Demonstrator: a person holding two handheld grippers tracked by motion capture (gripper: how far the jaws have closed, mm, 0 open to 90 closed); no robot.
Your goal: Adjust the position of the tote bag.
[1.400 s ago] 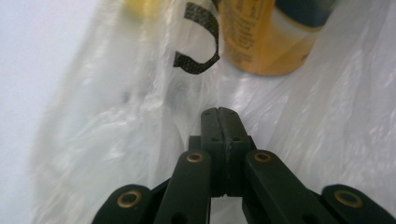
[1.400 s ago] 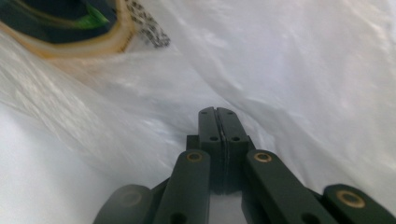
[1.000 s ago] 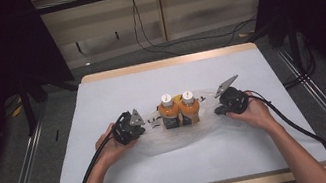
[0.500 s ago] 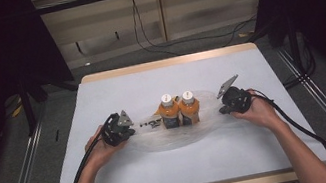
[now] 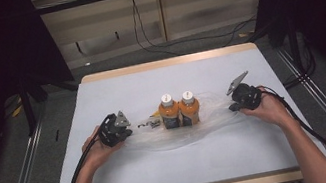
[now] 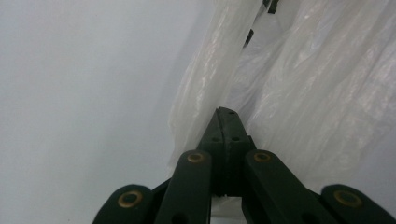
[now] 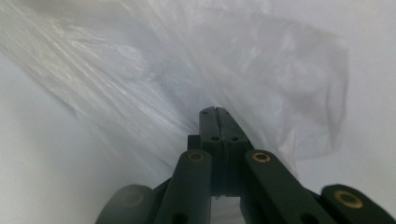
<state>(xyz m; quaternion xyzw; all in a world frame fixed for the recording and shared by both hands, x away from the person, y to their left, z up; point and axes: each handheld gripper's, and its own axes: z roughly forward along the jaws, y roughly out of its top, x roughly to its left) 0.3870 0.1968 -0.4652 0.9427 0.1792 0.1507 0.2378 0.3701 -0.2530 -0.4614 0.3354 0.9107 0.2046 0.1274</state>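
Two bare forearms enter from the bottom edge of the high view, with no sleeves showing. The left hand [image 5: 96, 151], at centre left of the frame, carries a black left gripper [image 5: 125, 132] topped by a grey three-cornered plate; a black cable trails from it toward the lower left. The right hand [image 5: 270, 109], at centre right, carries the black right gripper [image 5: 231, 108] with a like grey plate and a black cable running to the lower right. In both gripper views, matte black jaws rise from the bottom, linked by rounded arms with brass-coloured rivets and small screw holes.
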